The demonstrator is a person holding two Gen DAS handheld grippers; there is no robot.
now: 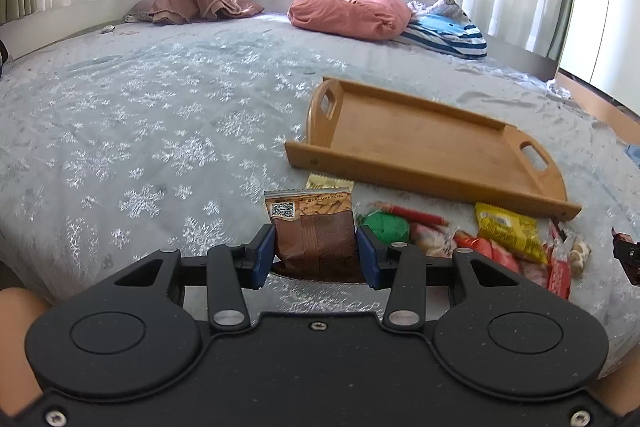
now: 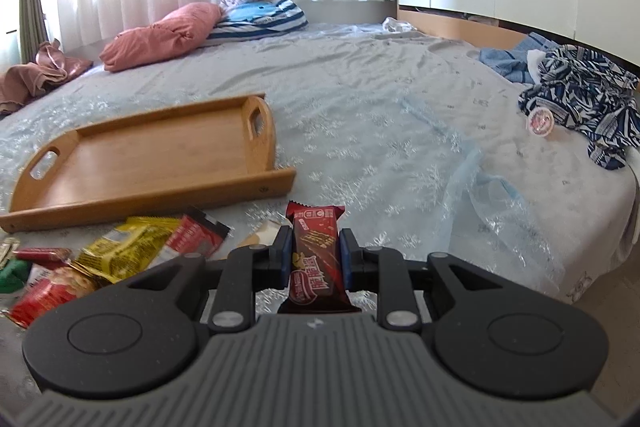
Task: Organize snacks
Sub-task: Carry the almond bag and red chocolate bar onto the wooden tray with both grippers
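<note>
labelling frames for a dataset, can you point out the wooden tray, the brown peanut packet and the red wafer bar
wooden tray [image 1: 420,147], left wrist view, bare floor of the tray
brown peanut packet [image 1: 314,239], left wrist view, middle of the packet's brown front
red wafer bar [image 2: 316,247], right wrist view, middle of the wrapper

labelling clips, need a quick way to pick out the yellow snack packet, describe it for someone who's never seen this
Find the wooden tray on the bed. The snack pile lies just in front of its near rim. The yellow packet sits in that pile, the only bright yellow wrapper among red ones.
</note>
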